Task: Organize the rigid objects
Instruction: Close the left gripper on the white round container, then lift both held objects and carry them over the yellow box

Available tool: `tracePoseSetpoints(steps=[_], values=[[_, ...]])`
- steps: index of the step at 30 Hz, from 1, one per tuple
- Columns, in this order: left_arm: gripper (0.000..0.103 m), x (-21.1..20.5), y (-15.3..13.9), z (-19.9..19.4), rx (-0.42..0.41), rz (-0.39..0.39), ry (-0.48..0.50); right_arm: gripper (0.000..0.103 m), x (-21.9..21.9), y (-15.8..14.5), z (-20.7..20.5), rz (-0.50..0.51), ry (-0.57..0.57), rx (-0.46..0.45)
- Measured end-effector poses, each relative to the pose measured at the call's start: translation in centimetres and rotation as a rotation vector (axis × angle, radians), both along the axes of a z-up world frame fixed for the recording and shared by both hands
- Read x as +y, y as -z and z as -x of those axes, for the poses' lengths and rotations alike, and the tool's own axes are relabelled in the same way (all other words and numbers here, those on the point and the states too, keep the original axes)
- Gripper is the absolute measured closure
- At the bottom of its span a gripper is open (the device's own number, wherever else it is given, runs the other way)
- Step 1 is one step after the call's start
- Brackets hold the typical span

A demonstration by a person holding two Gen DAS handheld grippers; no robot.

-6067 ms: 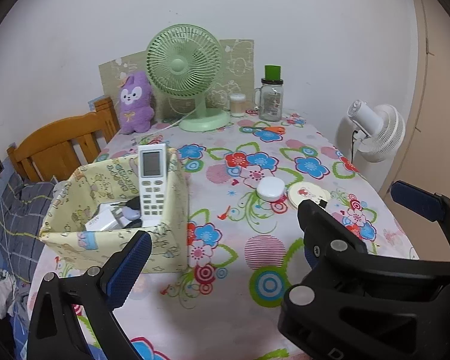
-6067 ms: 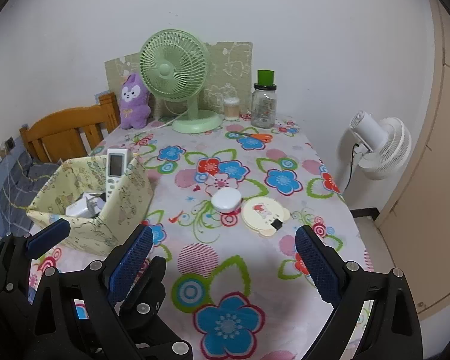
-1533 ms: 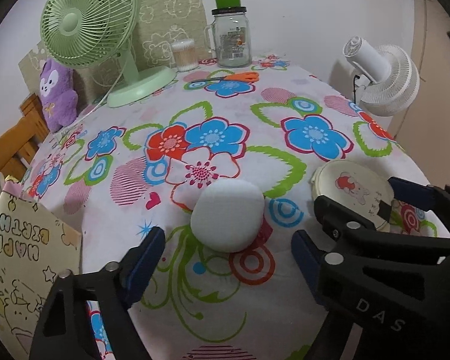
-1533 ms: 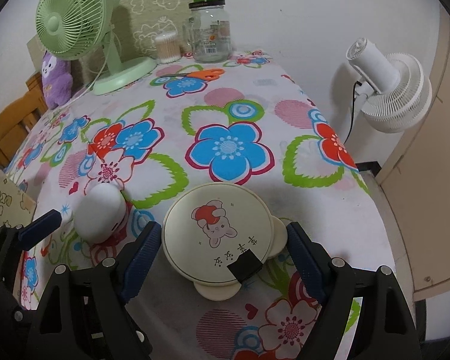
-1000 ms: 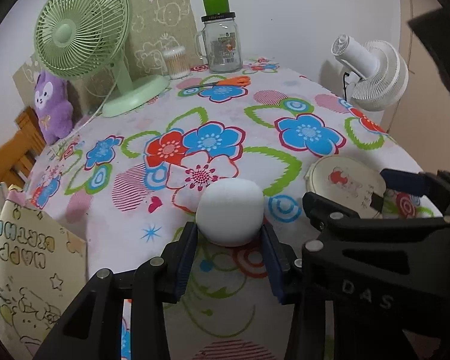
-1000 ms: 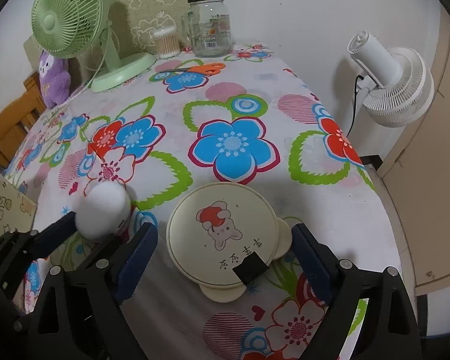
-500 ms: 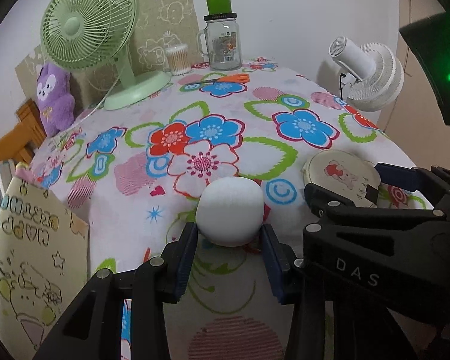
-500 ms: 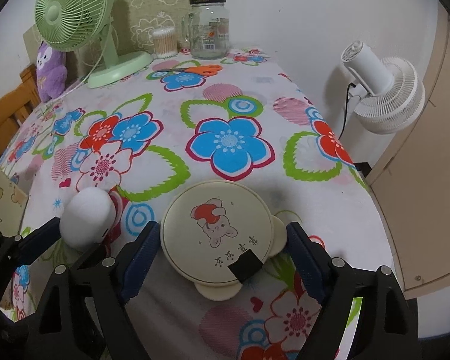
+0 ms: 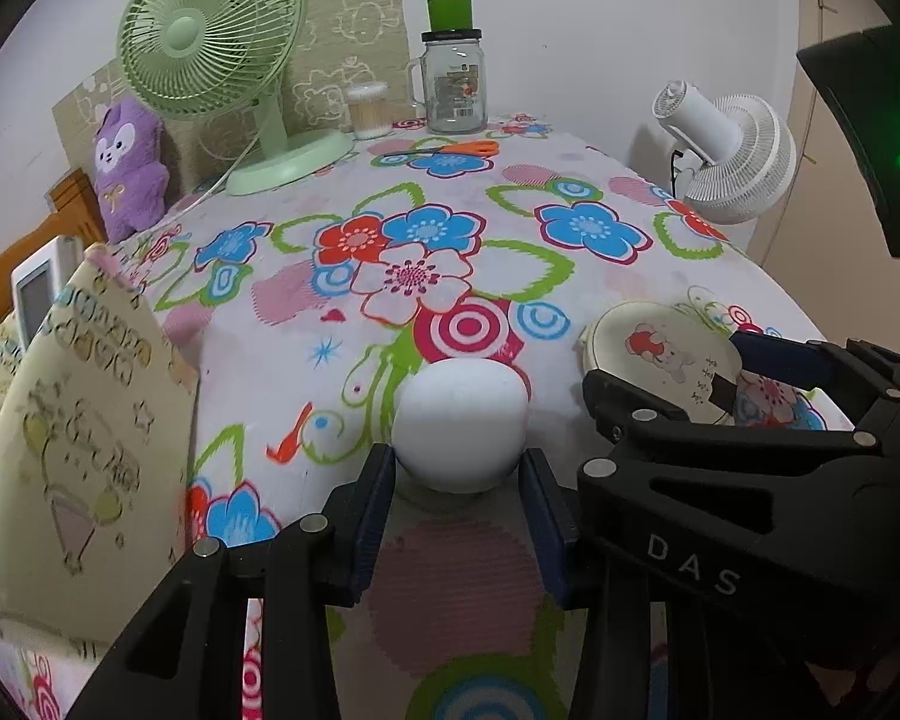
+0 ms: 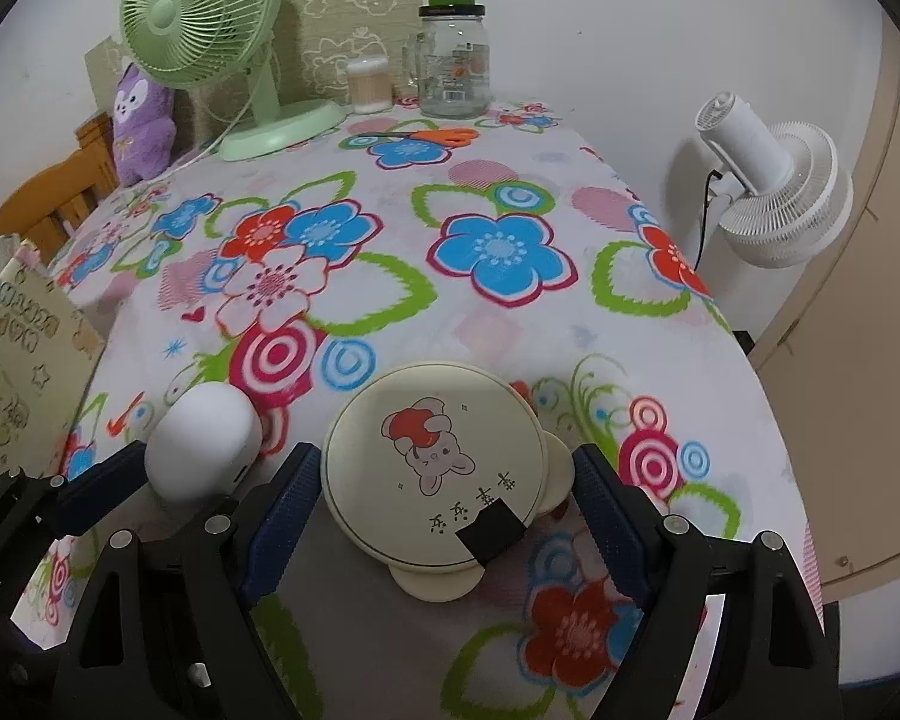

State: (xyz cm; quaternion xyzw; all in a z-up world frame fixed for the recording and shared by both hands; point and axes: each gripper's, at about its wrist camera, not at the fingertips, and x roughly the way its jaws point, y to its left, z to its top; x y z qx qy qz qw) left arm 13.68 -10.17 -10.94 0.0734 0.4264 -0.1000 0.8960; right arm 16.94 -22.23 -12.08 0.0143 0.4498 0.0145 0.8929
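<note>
Green desk fan standing at table's far end w/ cord trailing, purple plush sitting beside it, glass jar w/ green lid, cotton-swab tub, orange scissors lying on floral tablecloth, white fan standing off table's edge, wooden chair showing behind.

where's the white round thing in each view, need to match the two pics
Left wrist view: the white round thing sits low and centre, between the left tool's two blue pads.
Right wrist view: it is low on the left, beside the round cream case.
Shared landmark: the green fan at the table's far end.
</note>
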Motion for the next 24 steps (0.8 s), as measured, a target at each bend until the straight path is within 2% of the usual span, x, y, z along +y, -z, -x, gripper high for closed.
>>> tracePoseSetpoints(steps=[9, 16, 24], values=[[0.057, 0.2, 0.3, 1.8, -0.005, -0.010, -0.028, 0.018, 0.3, 0.2, 1.9, -0.007, -0.023, 0.003], [0.053, -0.5, 0.4, 0.6, -0.011, -0.010, -0.022, 0.018, -0.6, -0.2, 1.9, -0.014, 0.009, -0.004], [0.055, -1.3, 0.3, 0.4, -0.028, -0.023, 0.008, 0.018, -0.9, -0.4, 1.7, -0.013, 0.024, -0.002]])
